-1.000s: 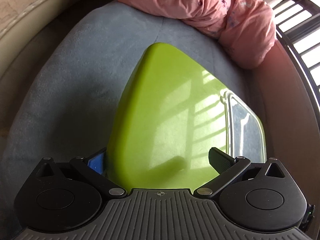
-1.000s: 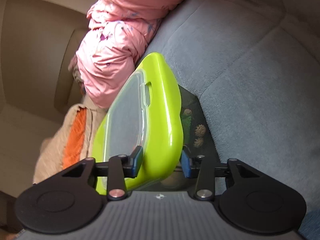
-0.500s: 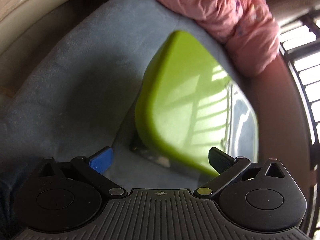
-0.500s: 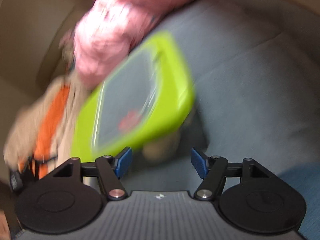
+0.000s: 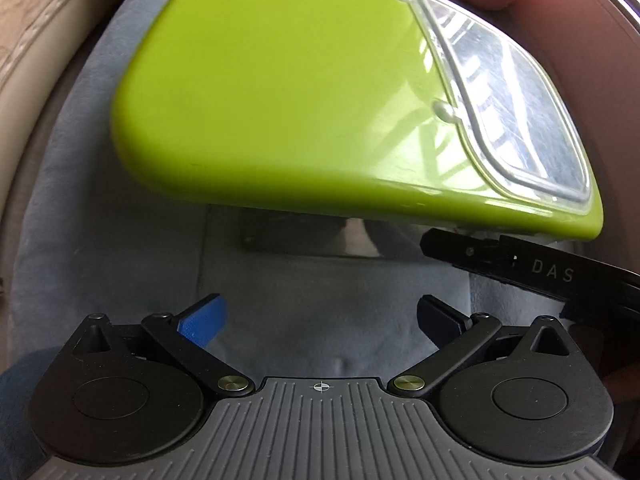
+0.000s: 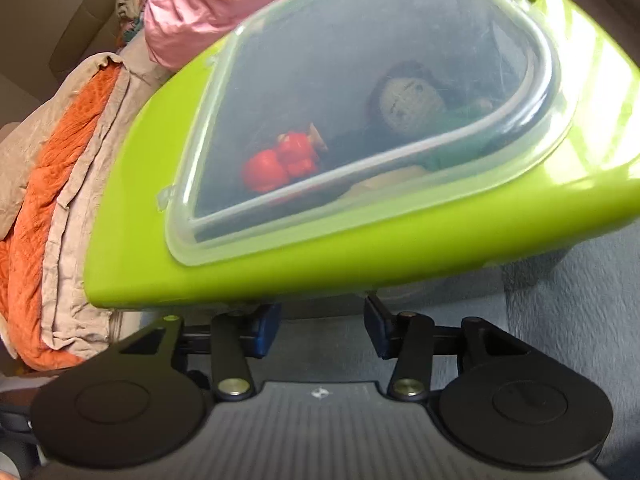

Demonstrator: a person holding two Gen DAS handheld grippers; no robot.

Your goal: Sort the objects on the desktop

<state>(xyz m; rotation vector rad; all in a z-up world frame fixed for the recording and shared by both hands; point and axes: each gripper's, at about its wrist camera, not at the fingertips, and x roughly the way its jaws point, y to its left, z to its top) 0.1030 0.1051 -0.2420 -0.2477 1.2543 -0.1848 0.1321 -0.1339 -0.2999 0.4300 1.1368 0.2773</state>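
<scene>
I have a gripper in each hand. My left gripper (image 5: pixel 320 320) is spread wide and holds nothing. Its blue finger (image 5: pixel 202 320) and its dark finger sit well apart, low over the gray cushion (image 5: pixel 120 264). I keep it back so it does not bump the box.

The green box lid (image 5: pixel 280 80) is big and shiny. It has a clear window (image 6: pixel 360 92) in it. The lid sits on top of a dark box, and I can see a bit of the box wall (image 5: pixel 296 236) under the lid edge. The box sits on the gray cushion, next to a pink cloth (image 6: pixel 208 4) and an orange blanket (image 6: pixel 44 184).

Through the window I see a red toy (image 6: pixel 280 160) and a small doll (image 6: pixel 412 100). They are inside so they stay neat.

My right gripper (image 6: pixel 320 328) is right under the lid edge. Its fingers are partly apart and do not pinch anything. I think it waits there so I can lift the lid and put more things in.
</scene>
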